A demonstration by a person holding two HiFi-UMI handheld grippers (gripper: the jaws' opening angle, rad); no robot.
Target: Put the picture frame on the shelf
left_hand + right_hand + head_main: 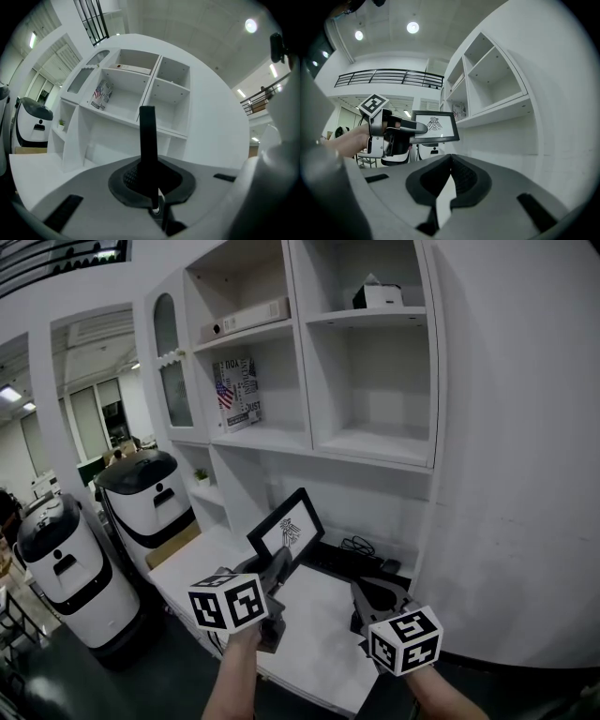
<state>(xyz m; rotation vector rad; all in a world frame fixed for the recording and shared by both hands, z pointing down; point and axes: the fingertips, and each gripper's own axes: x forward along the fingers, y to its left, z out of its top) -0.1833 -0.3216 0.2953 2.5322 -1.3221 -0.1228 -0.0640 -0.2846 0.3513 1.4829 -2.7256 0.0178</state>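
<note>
Left gripper holds the frame up beside the shelf, right gripper idle in front

Here's the right gripper (451,159) low in the foreground, its dark jaws meeting at the tips with nothing between them. Over on the left, a hand (349,140) carries the left gripper (417,129), marker cube (374,104) on top, jaws clamped on the near edge of the picture frame (436,125). The frame is in the air, black border, white face with a small dark emblem turned this way. Just to its right rises the white shelf (492,79), its upper compartments open and bare. High behind, a dark balcony railing (389,75) under two round ceiling lights (412,27).
</note>
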